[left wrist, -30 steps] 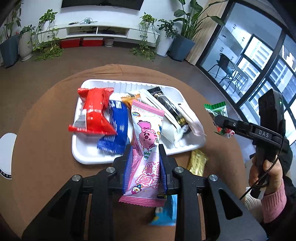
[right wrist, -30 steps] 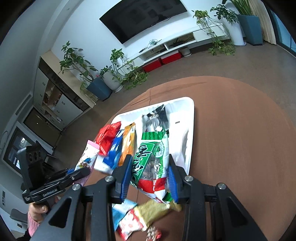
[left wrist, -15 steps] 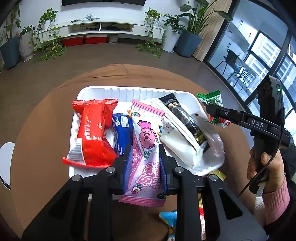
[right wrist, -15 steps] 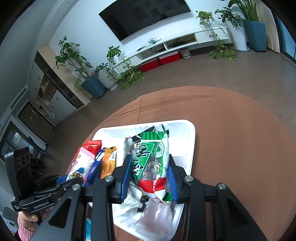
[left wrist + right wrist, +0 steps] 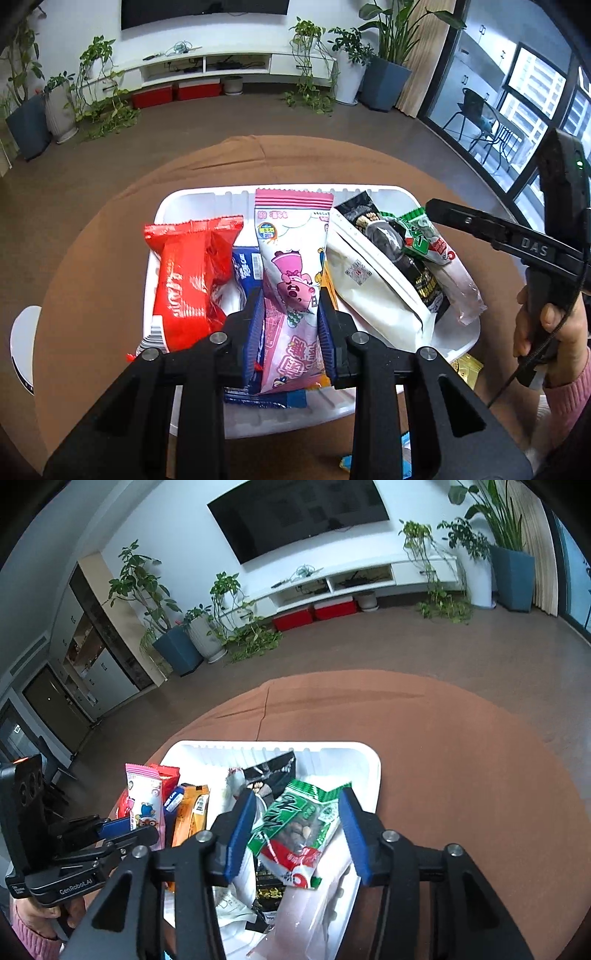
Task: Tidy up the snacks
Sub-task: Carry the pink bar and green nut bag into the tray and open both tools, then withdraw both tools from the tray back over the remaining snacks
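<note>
The left gripper (image 5: 290, 321) pinches the pink snack packet (image 5: 291, 280) over the near edge of the white tray (image 5: 192, 206); its long axis runs toward the far edge. The right gripper (image 5: 297, 827) has just been opening: its jaws stand spread, and the green nut packet (image 5: 301, 830) lies loose between them, on the dark pouch (image 5: 273, 771) near the tray's right edge. The tray holds also a red packet (image 5: 192, 280).

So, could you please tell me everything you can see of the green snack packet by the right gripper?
The green snack packet is a glossy plastic pouch, green and white with a red band low down and a clear window showing nuts. It lies tilted on the black and white bags in the white tray. The right gripper has just been opening: its blue pads stand apart on either side and no longer press it.
</note>
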Action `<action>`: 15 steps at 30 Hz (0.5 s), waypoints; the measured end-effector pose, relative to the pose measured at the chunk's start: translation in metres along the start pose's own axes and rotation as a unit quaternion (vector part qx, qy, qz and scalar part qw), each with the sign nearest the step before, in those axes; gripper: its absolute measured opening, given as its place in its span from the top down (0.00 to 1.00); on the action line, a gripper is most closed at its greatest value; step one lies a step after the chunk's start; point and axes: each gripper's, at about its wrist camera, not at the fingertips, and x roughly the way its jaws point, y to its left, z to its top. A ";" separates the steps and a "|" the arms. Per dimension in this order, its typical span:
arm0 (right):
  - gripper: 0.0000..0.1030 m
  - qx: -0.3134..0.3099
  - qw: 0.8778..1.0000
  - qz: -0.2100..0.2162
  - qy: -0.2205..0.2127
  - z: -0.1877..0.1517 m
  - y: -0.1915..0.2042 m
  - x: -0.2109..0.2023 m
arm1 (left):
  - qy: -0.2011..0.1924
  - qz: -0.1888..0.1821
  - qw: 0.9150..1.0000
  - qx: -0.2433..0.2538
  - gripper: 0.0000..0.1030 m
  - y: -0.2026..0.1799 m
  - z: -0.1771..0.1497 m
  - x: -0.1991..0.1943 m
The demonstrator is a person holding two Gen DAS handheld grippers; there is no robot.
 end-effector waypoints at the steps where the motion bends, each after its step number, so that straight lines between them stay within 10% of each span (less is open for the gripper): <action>1: 0.50 0.000 1.000 0.000 -0.006 0.001 0.000 -0.003 | -0.003 0.002 1.000 0.000 0.74 0.000 0.001 0.000; 15: 0.48 -0.010 0.999 0.017 -0.038 0.002 0.017 -0.037 | -0.050 0.016 0.999 -0.010 0.54 0.003 0.013 -0.024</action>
